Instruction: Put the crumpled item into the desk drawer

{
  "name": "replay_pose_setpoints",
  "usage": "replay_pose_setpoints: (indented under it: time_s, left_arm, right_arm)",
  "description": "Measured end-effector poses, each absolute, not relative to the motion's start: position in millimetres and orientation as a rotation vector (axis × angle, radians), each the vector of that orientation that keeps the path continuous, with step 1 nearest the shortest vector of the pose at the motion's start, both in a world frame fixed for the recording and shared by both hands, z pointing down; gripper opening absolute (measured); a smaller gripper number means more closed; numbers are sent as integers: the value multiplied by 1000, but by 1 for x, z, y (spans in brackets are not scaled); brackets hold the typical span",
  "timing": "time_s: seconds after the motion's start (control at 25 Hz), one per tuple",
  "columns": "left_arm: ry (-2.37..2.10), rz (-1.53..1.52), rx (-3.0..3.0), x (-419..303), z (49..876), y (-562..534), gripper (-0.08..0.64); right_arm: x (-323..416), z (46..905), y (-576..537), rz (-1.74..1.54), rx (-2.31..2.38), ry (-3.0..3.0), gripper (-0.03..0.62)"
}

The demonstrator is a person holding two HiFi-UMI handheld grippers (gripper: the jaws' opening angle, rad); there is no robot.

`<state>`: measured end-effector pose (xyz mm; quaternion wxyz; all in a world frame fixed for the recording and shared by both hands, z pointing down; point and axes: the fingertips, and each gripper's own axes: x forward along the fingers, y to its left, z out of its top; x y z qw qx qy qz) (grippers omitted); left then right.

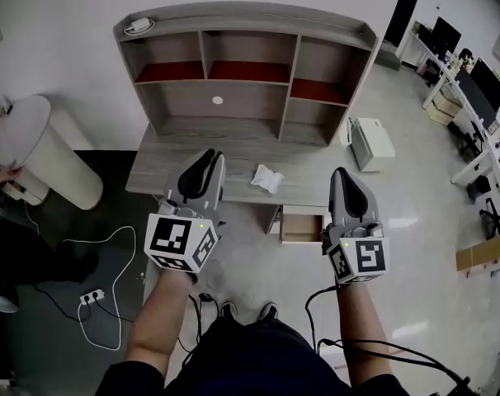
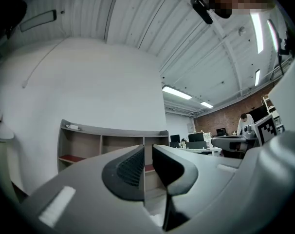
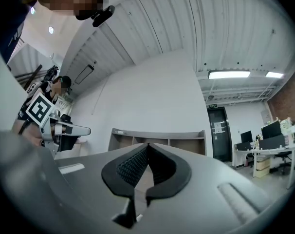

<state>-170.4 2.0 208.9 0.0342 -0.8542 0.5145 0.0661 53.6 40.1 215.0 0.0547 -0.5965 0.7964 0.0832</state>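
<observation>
The crumpled white item point(image 1: 268, 177) lies on the grey desk top point(image 1: 163, 167), in front of the hutch shelves point(image 1: 233, 64). The desk drawer point(image 1: 302, 223) stands pulled out under the desk's right end, its inside looking bare. My left gripper point(image 1: 207, 162) hovers over the desk's front edge, left of the crumpled item. Its jaws are a narrow slit apart with nothing between them, as the left gripper view point(image 2: 147, 147) shows. My right gripper point(image 1: 346, 181) hangs beside the drawer, to its right, with its tips touching and empty point(image 3: 147, 145).
A white box-like machine point(image 1: 372, 143) stands on the floor right of the desk. A round white table point(image 1: 27, 139) and a person's hand are at the far left. A power strip point(image 1: 89, 298) and cables lie on the dark mat at lower left. Office desks fill the right side.
</observation>
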Motion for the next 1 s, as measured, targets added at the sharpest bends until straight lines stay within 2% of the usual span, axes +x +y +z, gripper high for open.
replay_pose_setpoints:
  time_s: [1.0]
  left_arm:
    - [1806,14,-2575,-144,268,-17,54]
  right_arm:
    - [97,263,-2,115,-1699,2524,6]
